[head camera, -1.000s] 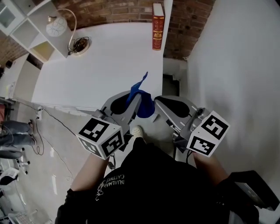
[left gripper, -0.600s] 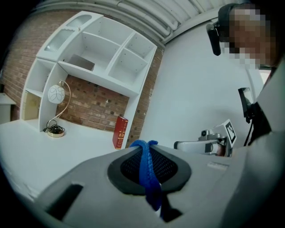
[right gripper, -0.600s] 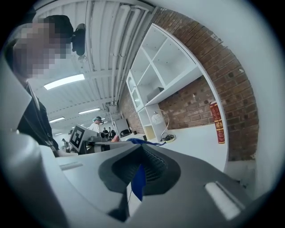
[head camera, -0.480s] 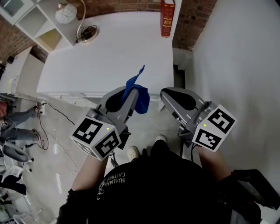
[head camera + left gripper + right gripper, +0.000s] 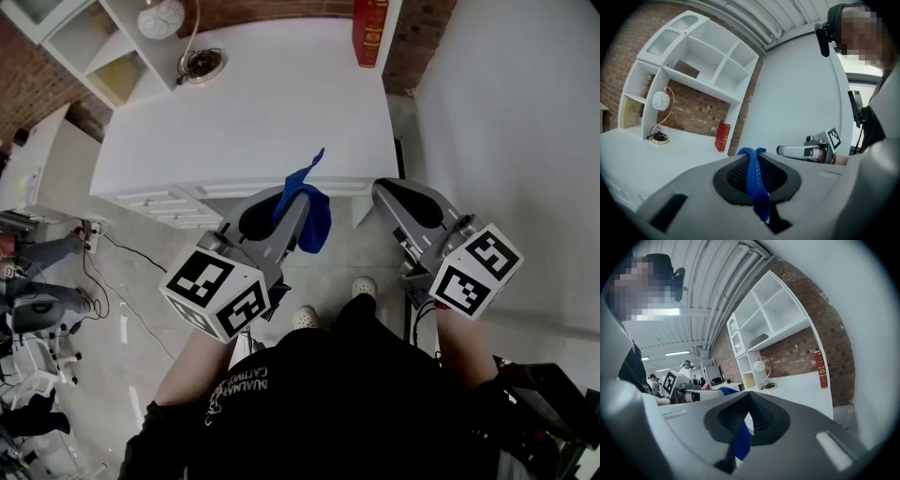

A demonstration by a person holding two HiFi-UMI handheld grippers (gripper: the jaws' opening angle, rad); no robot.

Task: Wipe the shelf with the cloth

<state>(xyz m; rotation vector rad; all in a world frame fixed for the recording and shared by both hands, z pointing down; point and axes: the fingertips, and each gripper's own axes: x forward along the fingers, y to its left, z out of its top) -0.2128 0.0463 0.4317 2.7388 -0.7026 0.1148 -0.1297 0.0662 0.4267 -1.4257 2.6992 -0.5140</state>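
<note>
My left gripper [image 5: 298, 192] is shut on a blue cloth [image 5: 311, 214], which hangs from its jaws over the floor just in front of the white shelf top [image 5: 272, 112]. In the left gripper view the cloth [image 5: 755, 185] runs as a strip between the black pads. My right gripper [image 5: 398, 192] is level with the left one, to its right. Its jaws are shut with nothing between them. In the right gripper view the blue cloth [image 5: 742, 441] shows behind the jaws, beside the left gripper [image 5: 689, 392].
A red book [image 5: 369, 33] stands at the top's far right against the brick wall. A white cubby unit [image 5: 103, 47] and a globe lamp [image 5: 161, 17] with its round base [image 5: 202, 64] stand far left. White wall on the right; cables and chairs on the floor at left.
The white top has slid up and away in the head view, and more floor shows before it. Both grippers keep their pose; the cloth stays in the left one.
</note>
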